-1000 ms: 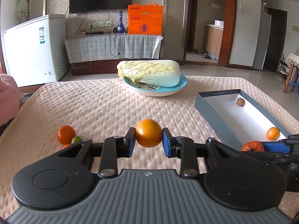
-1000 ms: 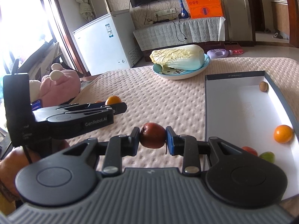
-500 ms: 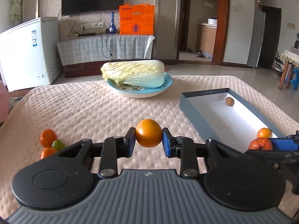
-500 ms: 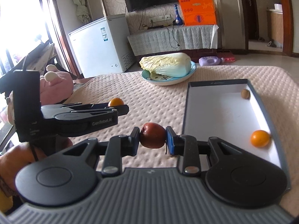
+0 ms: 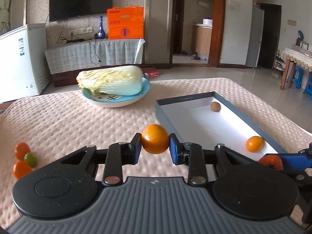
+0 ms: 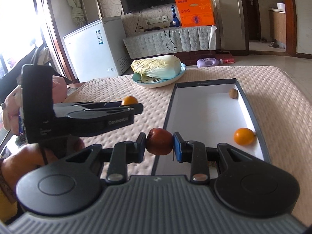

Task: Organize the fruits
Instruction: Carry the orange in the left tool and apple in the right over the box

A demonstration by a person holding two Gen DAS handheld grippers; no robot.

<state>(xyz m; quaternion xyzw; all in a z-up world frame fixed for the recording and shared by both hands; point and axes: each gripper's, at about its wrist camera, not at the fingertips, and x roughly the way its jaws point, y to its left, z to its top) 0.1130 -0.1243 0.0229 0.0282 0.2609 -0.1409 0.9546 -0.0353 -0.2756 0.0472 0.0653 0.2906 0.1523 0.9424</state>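
Orange and round, a fruit [image 5: 155, 141] sits squeezed between the two pads of the left gripper [image 5: 155, 148] in the left wrist view, held up above the bumpy pink table cover [image 5: 68, 120] so it can be carried and not rolled. It is pinched at its sides, which keeps it from slipping out. Just to the right lies the grey box [image 5: 167, 111] with a white floor, and that looks like the place where the fruits belong, since a small brown fruit [image 5: 215, 106] and another orange one [image 5: 254, 144] already lie inside it, well apart. At the far left, three small fruits [image 5: 24, 160] wait together on the cover, two orange and one green, not yet picked up. A cabbage [image 5: 110, 82] rests on a blue plate [image 5: 145, 89] further back, out of the way. In the right wrist view, the right gripper [image 6: 159, 146] is clamped on a dark red fruit [image 6: 159, 144], which hangs over the near left wall of the same box [image 6: 168, 113]. That spot makes sense for dropping it in soon. The left tool shows at the side here, with its orange fruit [image 6: 129, 100] peeking out at the tip, and a hand [image 6: 25, 159] holds it from below. Both fruits are held high, probably so they clear the box wall.
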